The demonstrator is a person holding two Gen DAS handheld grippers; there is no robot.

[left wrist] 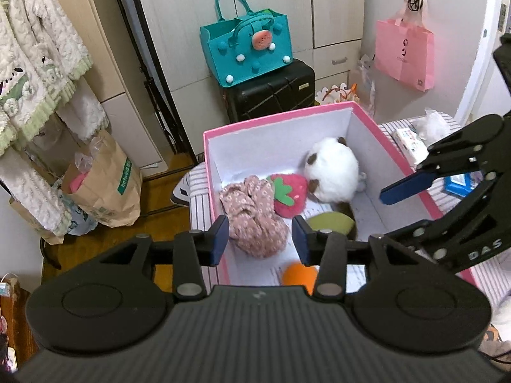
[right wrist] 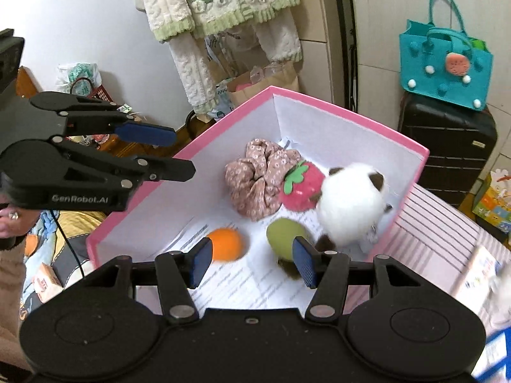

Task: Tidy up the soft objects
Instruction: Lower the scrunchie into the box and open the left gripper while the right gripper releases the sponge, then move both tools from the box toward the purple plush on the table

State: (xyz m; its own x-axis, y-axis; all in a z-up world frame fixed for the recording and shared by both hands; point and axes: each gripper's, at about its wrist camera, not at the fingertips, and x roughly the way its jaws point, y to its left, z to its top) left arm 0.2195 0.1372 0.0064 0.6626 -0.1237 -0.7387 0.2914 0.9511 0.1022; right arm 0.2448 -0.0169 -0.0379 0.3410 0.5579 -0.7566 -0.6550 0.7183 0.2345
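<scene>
A pink box [left wrist: 274, 116] [right wrist: 351, 111] with white inner walls stands on a striped cover. Inside lie a floral pink cloth [left wrist: 252, 214] [right wrist: 255, 178], a strawberry plush [left wrist: 290, 194] [right wrist: 303, 185], a white fluffy plush with brown patches [left wrist: 333, 169] [right wrist: 348, 204], a green soft toy [left wrist: 330, 221] [right wrist: 284, 233] and an orange one [left wrist: 298, 274] [right wrist: 226, 244]. My left gripper [left wrist: 260, 239] [right wrist: 179, 153] hovers above the box's near left rim, open and holding nothing. My right gripper [right wrist: 252, 261] [left wrist: 383, 217] hangs over the box's other side, open, nothing between its pads.
A teal felt bag [left wrist: 246, 48] sits on a black suitcase [left wrist: 271, 92] behind the box. A pink bag [left wrist: 404, 54] hangs on the wall. A paper bag [left wrist: 105, 182] stands on the floor under hanging fleece garments [right wrist: 217, 0]. Tissue packs [left wrist: 410, 143] lie beside the box.
</scene>
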